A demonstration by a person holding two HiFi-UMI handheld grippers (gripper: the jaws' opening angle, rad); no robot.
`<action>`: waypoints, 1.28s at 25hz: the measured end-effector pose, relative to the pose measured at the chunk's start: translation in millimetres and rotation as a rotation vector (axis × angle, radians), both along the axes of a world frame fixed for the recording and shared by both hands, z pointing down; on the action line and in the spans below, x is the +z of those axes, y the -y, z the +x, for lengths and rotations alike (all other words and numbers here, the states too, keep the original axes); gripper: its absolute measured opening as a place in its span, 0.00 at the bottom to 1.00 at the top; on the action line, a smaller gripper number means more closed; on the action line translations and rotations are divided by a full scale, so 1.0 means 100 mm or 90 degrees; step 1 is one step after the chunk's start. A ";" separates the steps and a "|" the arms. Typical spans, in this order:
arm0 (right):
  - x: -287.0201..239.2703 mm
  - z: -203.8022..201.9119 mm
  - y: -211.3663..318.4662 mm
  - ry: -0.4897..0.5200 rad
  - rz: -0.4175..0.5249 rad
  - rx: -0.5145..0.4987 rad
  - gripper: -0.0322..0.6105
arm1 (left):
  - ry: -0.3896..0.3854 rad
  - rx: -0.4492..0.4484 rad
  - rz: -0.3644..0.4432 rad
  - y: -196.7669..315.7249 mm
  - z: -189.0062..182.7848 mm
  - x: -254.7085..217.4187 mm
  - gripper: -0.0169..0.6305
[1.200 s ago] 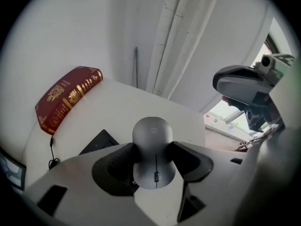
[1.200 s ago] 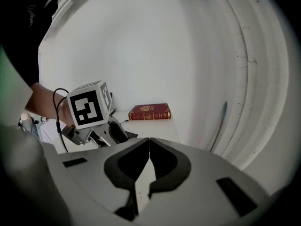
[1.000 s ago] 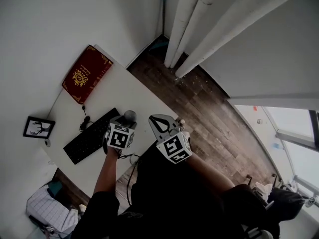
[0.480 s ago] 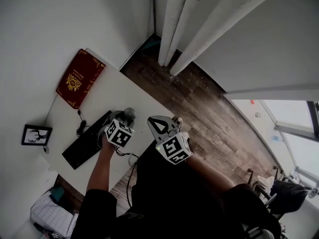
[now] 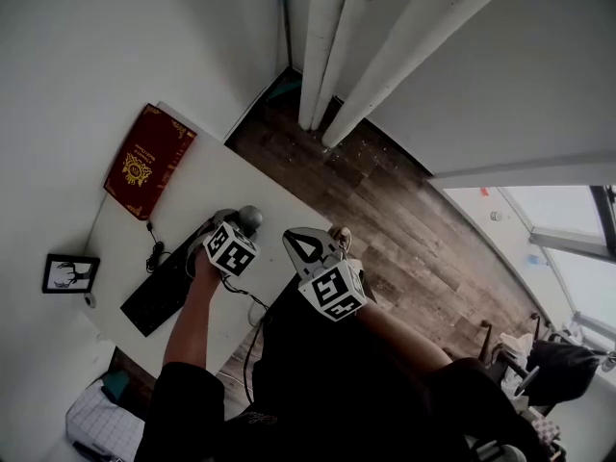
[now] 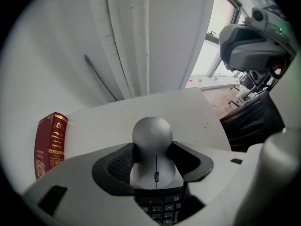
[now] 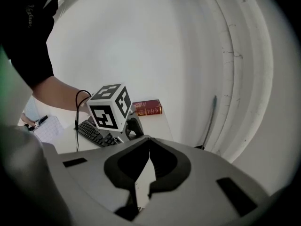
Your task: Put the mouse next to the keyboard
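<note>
Left gripper view: left gripper (image 6: pixel 155 150) jaws clamp mouse (image 6: pixel 151 134), long axis along jaws, wheel twd cam; right gripper (image 7: pixel 148 141) clenched.

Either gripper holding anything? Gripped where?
Left gripper holds the rounded grey computer mouse by its two long sides, roughly mid-body, wheel end toward the camera. Right gripper: jaws together, nothing between them.

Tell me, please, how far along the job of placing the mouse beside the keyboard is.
Done: the left gripper grips the grey mouse in its jaws. In hand: the mouse is held over the end of the black keyboard. Left: setting it on the white desk beside the keyboard and releasing.
</note>
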State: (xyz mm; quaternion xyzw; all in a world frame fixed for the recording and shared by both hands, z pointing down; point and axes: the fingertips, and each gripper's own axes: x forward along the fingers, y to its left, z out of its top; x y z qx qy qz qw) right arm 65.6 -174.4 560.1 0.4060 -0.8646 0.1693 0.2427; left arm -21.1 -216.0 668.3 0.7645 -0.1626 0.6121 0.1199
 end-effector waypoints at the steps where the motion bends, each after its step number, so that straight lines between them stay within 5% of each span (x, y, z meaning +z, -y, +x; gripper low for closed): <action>1: 0.00 0.01 0.00 0.001 -0.001 0.004 0.08 | 0.001 -0.001 0.000 0.02 0.01 0.02 0.42; 21: 0.04 0.05 0.09 -0.004 -0.005 0.035 0.08 | -0.019 0.009 -0.037 0.10 0.13 0.10 0.43; 32: 0.04 -0.05 0.03 -0.008 -0.007 0.026 0.08 | -0.046 -0.015 0.010 0.04 0.00 -0.04 0.43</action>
